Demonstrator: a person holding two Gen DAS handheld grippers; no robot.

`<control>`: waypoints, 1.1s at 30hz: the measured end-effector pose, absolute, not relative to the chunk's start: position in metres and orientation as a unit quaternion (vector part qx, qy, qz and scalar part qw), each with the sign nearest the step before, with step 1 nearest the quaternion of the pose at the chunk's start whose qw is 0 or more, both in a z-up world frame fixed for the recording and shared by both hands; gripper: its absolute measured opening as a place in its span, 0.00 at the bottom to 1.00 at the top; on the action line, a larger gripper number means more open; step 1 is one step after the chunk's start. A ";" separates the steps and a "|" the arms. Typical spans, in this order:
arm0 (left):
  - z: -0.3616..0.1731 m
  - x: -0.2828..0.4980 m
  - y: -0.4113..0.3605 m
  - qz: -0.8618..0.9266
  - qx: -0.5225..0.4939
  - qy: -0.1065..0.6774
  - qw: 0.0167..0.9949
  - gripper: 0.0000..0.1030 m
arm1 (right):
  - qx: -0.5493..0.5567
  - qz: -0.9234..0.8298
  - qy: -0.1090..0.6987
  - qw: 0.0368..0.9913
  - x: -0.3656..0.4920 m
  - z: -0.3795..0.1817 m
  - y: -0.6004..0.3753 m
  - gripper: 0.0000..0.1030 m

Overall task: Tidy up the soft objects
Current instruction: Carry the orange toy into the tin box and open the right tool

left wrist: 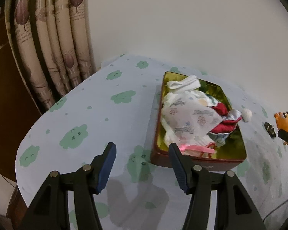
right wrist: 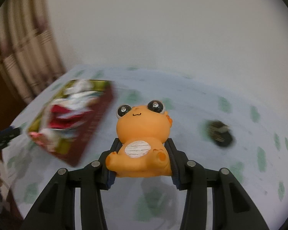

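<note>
orange toy clamped in right gripper, left gripper wide, empty beside tin

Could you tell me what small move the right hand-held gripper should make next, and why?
Probably carry the orange toy leftward over the open tin. The right hand-held gripper is already shut on the toy, above the tablecloth, and the tin already holds the other soft things. The left hand-held gripper is open and empty beside it.
</note>
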State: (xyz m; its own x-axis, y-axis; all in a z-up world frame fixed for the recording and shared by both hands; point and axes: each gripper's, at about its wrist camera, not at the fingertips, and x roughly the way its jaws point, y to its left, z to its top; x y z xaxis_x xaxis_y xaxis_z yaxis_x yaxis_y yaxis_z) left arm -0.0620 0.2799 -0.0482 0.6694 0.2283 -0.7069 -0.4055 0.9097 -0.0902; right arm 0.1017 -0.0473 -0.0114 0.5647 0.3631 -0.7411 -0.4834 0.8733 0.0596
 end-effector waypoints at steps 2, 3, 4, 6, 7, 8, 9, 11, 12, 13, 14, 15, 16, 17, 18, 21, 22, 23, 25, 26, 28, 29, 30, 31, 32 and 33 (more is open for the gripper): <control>-0.050 -0.062 0.281 0.190 -0.110 0.366 0.904 0.56 | -0.088 0.269 0.400 0.872 0.093 -0.009 -0.018 0.41; -0.050 -0.062 0.282 0.195 -0.104 0.365 0.904 0.56 | -0.094 0.281 0.400 0.867 0.090 -0.009 -0.005 0.41; -0.050 -0.062 0.283 0.195 -0.103 0.364 0.905 0.56 | -0.100 0.296 0.401 0.861 0.085 -0.009 0.010 0.41; -0.050 -0.062 0.287 0.187 -0.116 0.362 0.906 0.56 | -0.112 0.314 0.402 0.853 0.079 -0.010 0.033 0.41; -0.051 -0.063 0.288 0.183 -0.124 0.361 0.906 0.56 | -0.118 0.323 0.404 0.848 0.076 -0.011 0.043 0.41; -0.051 -0.063 0.290 0.179 -0.131 0.361 0.906 0.56 | -0.124 0.329 0.406 0.844 0.075 -0.013 0.055 0.41; -0.051 -0.063 0.290 0.177 -0.133 0.361 0.906 0.56 | -0.129 0.333 0.407 0.840 0.074 -0.016 0.065 0.41; -0.051 -0.064 0.292 0.186 -0.133 0.358 0.905 0.56 | -0.134 0.342 0.413 0.833 0.073 -0.023 0.080 0.41; -0.051 -0.063 0.293 0.187 -0.133 0.358 0.905 0.56 | -0.139 0.343 0.414 0.832 0.074 -0.026 0.085 0.41; -0.051 -0.063 0.294 0.190 -0.136 0.358 0.904 0.56 | -0.144 0.343 0.416 0.829 0.076 -0.030 0.093 0.41; -0.051 -0.064 0.296 0.193 -0.143 0.355 0.904 0.56 | -0.145 0.344 0.421 0.827 0.079 -0.034 0.098 0.41; -0.050 -0.065 0.298 0.192 -0.147 0.352 0.904 0.56 | -0.145 0.343 0.425 0.825 0.081 -0.039 0.104 0.41; -0.049 -0.066 0.299 0.192 -0.150 0.351 0.904 0.56 | -0.147 0.341 0.427 0.824 0.083 -0.042 0.107 0.41; -0.049 -0.066 0.301 0.195 -0.153 0.349 0.904 0.56 | -0.150 0.338 0.426 0.825 0.085 -0.045 0.110 0.41; -0.050 -0.066 0.302 0.197 -0.154 0.349 0.903 0.56 | -0.150 0.335 0.426 0.827 0.087 -0.047 0.113 0.41; -0.052 -0.066 0.306 0.199 -0.161 0.352 0.900 0.56 | -0.147 0.330 0.422 0.832 0.092 -0.052 0.122 0.41; -0.052 -0.066 0.307 0.197 -0.164 0.353 0.900 0.56 | -0.149 0.328 0.419 0.833 0.093 -0.053 0.125 0.41; -0.053 -0.066 0.307 0.197 -0.167 0.354 0.899 0.56 | -0.149 0.326 0.419 0.834 0.095 -0.055 0.129 0.41; -0.052 -0.067 0.308 0.194 -0.173 0.352 0.899 0.56 | -0.145 0.324 0.417 0.837 0.097 -0.058 0.134 0.41; -0.053 -0.066 0.308 0.192 -0.174 0.353 0.899 0.56 | -0.144 0.321 0.415 0.839 0.098 -0.059 0.137 0.41; -0.054 -0.065 0.308 0.191 -0.175 0.355 0.898 0.56 | -0.150 0.318 0.410 0.841 0.098 -0.061 0.142 0.41; -0.054 -0.066 0.308 0.190 -0.175 0.356 0.898 0.56 | -0.155 0.316 0.408 0.843 0.098 -0.062 0.144 0.42; -0.055 -0.065 0.307 0.190 -0.174 0.357 0.898 0.56 | -0.157 0.314 0.408 0.843 0.099 -0.063 0.145 0.42; -0.054 -0.066 0.307 0.190 -0.173 0.356 0.898 0.56 | -0.155 0.313 0.410 0.842 0.099 -0.064 0.145 0.42; -0.054 -0.066 0.306 0.190 -0.172 0.356 0.899 0.56 | -0.152 0.313 0.413 0.842 0.099 -0.065 0.144 0.42; -0.054 -0.066 0.305 0.189 -0.171 0.356 0.899 0.56 | -0.151 0.314 0.414 0.841 0.098 -0.065 0.143 0.43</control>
State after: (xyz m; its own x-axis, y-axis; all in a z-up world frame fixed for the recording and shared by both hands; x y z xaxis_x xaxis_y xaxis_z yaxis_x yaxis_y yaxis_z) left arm -0.0662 0.3050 -0.0540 0.6753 0.2186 -0.7044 -0.4619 0.8699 -0.1729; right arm 0.0985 0.1435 -0.0652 0.4603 0.4030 -0.7911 -0.6535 0.7569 0.0053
